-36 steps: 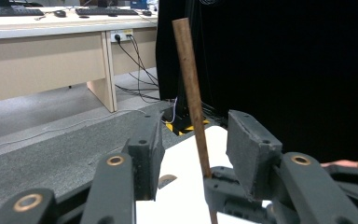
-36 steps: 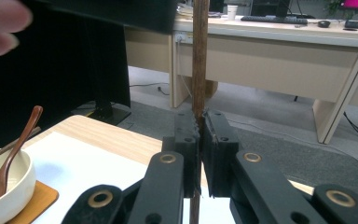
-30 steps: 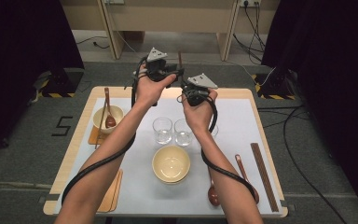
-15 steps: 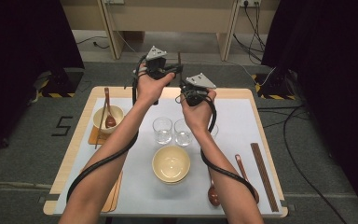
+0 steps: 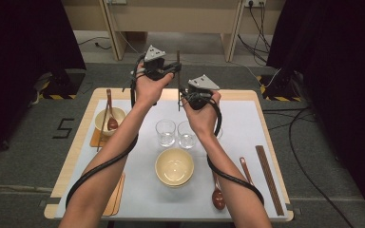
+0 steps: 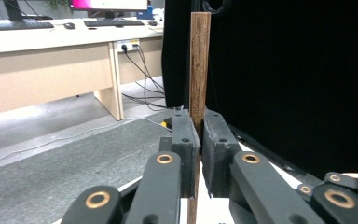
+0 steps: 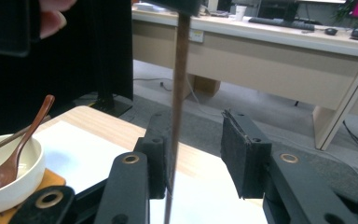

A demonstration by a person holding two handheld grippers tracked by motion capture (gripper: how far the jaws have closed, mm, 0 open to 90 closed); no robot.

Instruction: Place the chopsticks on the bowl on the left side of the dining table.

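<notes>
Wooden chopstick (image 6: 200,60) clamped upright by left gripper (image 6: 200,135); right gripper (image 7: 200,149) jaws just opening.

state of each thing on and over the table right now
stick: upright, clamped in left tool
right tool: jaws just opened, stick between them, right pad off it
glasses: upright, side by side
middle bowl: upright, looks empty
left bowl: holds a spoon
</notes>
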